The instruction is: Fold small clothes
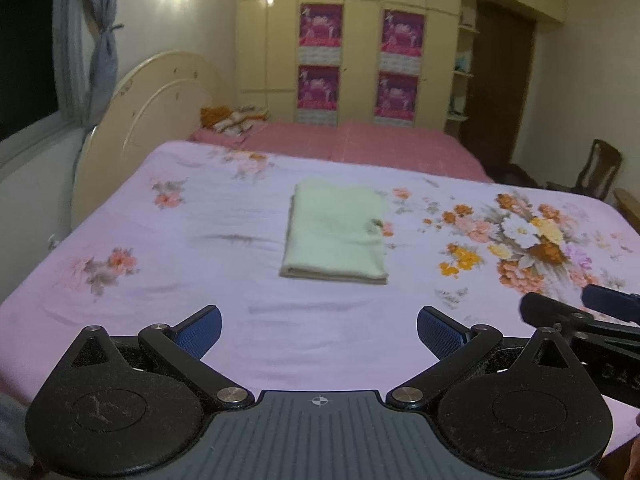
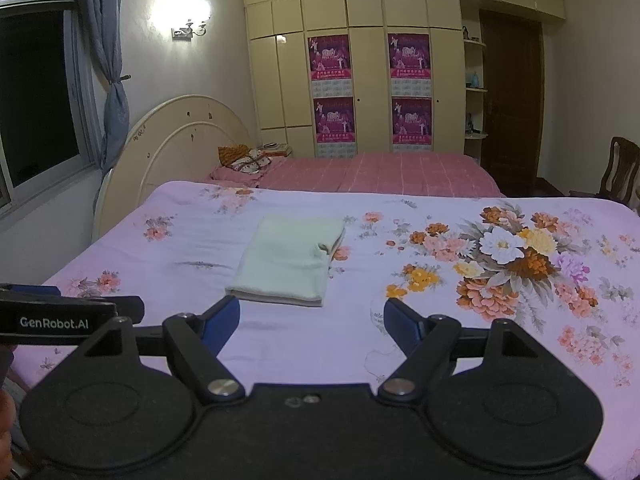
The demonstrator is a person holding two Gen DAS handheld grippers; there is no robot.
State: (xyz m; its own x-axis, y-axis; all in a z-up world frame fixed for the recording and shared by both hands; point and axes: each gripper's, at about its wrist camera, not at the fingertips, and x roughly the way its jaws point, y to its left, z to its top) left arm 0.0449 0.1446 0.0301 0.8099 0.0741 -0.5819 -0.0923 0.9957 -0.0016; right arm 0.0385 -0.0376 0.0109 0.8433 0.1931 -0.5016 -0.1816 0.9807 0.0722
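Observation:
A pale green garment (image 1: 336, 232) (image 2: 289, 259) lies folded into a neat rectangle on the lilac floral bedsheet (image 1: 200, 208) (image 2: 400, 352). My left gripper (image 1: 319, 332) hovers over the near part of the bed, short of the garment, open with nothing between its blue pads. My right gripper (image 2: 312, 326) is likewise open and empty, just short of the garment's near right corner. Each gripper shows at the edge of the other's view: the right one (image 1: 580, 316) at the right, the left one (image 2: 68, 316) at the left.
A second bed with a pink checked cover (image 2: 380, 174) and a small pile of cloths (image 2: 244, 158) stands behind. A cream headboard (image 2: 180, 148), a curtained window (image 2: 40, 100), a tall wardrobe (image 2: 360, 80), a brown door (image 2: 510, 96) and a wooden chair (image 2: 618, 170) line the room.

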